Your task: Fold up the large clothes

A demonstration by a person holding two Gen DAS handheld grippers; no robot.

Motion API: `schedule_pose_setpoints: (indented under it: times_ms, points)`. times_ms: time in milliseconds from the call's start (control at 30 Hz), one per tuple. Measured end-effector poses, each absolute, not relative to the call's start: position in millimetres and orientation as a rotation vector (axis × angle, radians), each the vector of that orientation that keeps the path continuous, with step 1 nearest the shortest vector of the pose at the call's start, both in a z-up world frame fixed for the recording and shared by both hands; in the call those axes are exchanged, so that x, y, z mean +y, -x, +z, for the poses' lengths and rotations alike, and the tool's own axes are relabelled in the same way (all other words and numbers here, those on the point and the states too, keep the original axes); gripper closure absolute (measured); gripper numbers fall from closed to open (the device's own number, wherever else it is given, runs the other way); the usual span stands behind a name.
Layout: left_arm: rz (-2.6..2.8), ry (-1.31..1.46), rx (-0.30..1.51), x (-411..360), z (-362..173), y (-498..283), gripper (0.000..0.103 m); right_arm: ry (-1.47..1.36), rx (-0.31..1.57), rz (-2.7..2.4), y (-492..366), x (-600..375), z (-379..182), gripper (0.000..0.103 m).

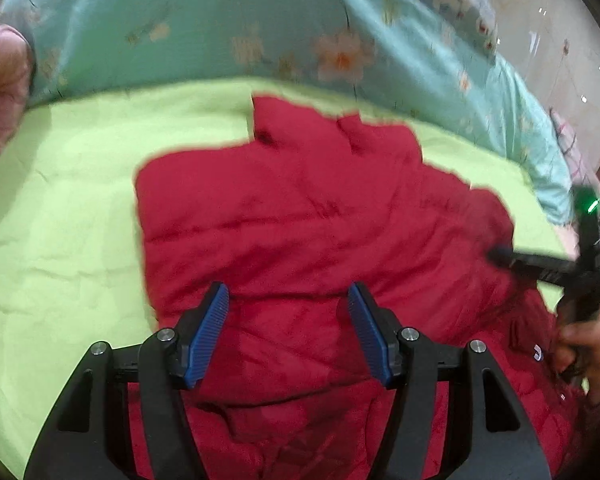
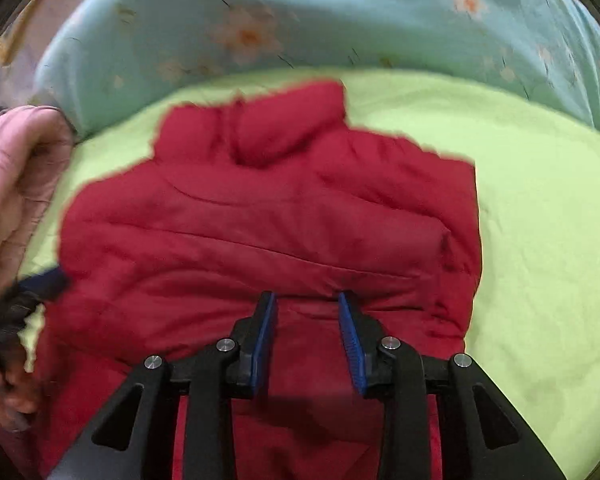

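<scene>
A red padded jacket (image 1: pixel 300 216) lies spread on a lime-green sheet (image 1: pixel 60 200), its collar at the far end. My left gripper (image 1: pixel 288 300) hovers over the jacket's near part, open wide, with nothing pinched between its blue pads. In the right wrist view the same jacket (image 2: pixel 260 220) fills the middle. My right gripper (image 2: pixel 306 300) sits low over a folded edge of it, jaws a little apart, and red fabric shows in the gap without being pressed. A hand (image 1: pixel 588 344) holds the right gripper at the jacket's right side.
A teal floral quilt (image 1: pixel 220 20) is bunched along the far side of the bed. A pink padded garment (image 2: pixel 20 176) lies at the left edge. Green sheet (image 2: pixel 540 240) stretches to the right of the jacket.
</scene>
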State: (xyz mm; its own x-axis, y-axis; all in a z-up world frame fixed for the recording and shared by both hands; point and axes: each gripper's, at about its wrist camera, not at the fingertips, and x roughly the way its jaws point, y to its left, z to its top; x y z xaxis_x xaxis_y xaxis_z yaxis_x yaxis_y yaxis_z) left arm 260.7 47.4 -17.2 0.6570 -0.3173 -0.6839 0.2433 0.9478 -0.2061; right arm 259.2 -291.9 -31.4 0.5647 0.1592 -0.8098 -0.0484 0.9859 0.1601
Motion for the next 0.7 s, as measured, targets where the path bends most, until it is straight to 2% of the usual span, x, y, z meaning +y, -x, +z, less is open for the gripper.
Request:
schedule_pose_setpoints:
  times_ms: [300,533,700]
  points:
    - [-0.311,0.090,0.906,47.1,-49.3,-292.8,0.042,-0.176,0.976,0.110,-264.5,-300.3,-45.9,0.074]
    - [-0.307,0.083,0.912,46.4,-57.6,-292.6,0.040,-0.268,0.965,0.127,-268.7,-313.0,-56.8,0.084]
    - [-0.292,0.063,0.911,43.8,-58.9,-293.5,0.040,-0.295,0.971,0.130,-268.1,-318.3,-57.4,0.088]
